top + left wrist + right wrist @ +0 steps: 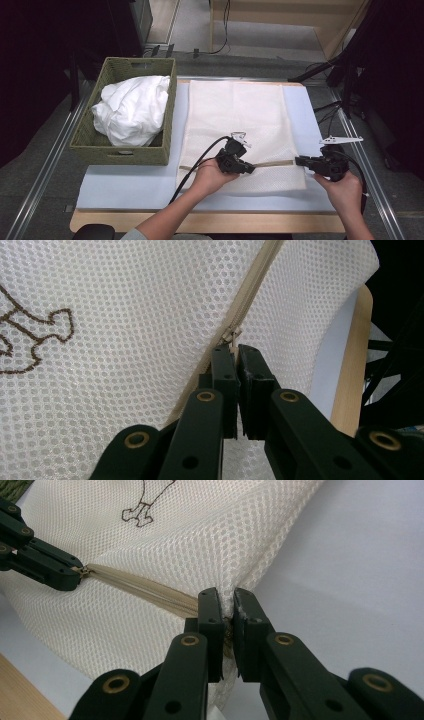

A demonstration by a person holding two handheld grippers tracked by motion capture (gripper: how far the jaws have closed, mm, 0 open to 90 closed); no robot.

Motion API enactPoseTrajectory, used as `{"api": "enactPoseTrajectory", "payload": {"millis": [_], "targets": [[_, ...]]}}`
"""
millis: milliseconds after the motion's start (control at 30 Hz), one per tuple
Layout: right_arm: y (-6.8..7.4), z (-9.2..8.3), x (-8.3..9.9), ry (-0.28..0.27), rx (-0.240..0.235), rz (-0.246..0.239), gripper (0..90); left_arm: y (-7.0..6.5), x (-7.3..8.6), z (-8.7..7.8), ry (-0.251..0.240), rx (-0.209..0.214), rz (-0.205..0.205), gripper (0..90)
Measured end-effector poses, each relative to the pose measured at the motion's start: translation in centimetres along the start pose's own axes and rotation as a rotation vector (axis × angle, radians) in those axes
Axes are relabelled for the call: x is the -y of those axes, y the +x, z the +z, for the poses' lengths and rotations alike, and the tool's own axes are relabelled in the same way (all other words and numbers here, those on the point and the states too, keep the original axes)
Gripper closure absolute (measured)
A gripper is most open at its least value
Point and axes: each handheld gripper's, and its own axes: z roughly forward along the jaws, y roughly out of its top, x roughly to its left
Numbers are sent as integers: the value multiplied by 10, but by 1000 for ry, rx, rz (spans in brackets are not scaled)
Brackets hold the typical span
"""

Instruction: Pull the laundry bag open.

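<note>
Item: mesh laundry bag (pixel 235 120), cream, flat on the pale blue mat (pixel 130 185); all places below are given from this bag.
Zipper (pixel 272 163): beige, running across the bag near its edge closest to the person.
Zipper pull (pixel 231 335): small metal tab, about midway along the zipper line.
Left gripper (pixel 248 168): over the bag's near middle, jaws closed tight on the zipper pull.
Right gripper (pixel 299 160): at the bag's right-hand end of the zipper, jaws pinched shut on the mesh corner (pixel 227 597) there.
Basket (pixel 85 135): woven, olive green, just left of the bag, with a heap of white cloth (pixel 132 107) inside.
Embroidery (pixel 30 337): brown outline stitched on the bag's mesh, away from the zipper.
Step in hand, by my reading: working the zipper along its track, one end anchored.
Doing it well: keep the right grip firm so the zipper tape stays taut and straight; draw the pull in line with the teeth, low and level, not upward; go slowly where the mesh bunches, so no fabric catches in the slider.
Risk: the thin tab could slip from the pads if tugged sideways.
</note>
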Motion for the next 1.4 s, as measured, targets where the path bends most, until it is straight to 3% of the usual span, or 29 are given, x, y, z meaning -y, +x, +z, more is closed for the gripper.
{"api": "enactPoseTrajectory", "payload": {"millis": [200, 533, 867, 1133, 1267, 1400], "targets": [[1, 0, -1, 2, 5, -12, 852, 1, 1, 0, -9, 16, -25, 880], [3, 1, -1, 15, 19, -13, 854, 3, 3, -1, 8, 8, -26, 880], [0, 0, -1, 15, 23, -7, 853, 10, 15, -19, -10, 5, -48, 879], [0, 1, -1, 23, 31, -6, 853, 12, 17, -20, -7, -1, -55, 879], [1, 1, -1, 12, 17, -18, 853, 7, 19, -25, -33, -37, -29, 879], [1, 2, -2, 28, 20, -26, 853, 8, 22, -25, -55, -9, -45, 879]]}}
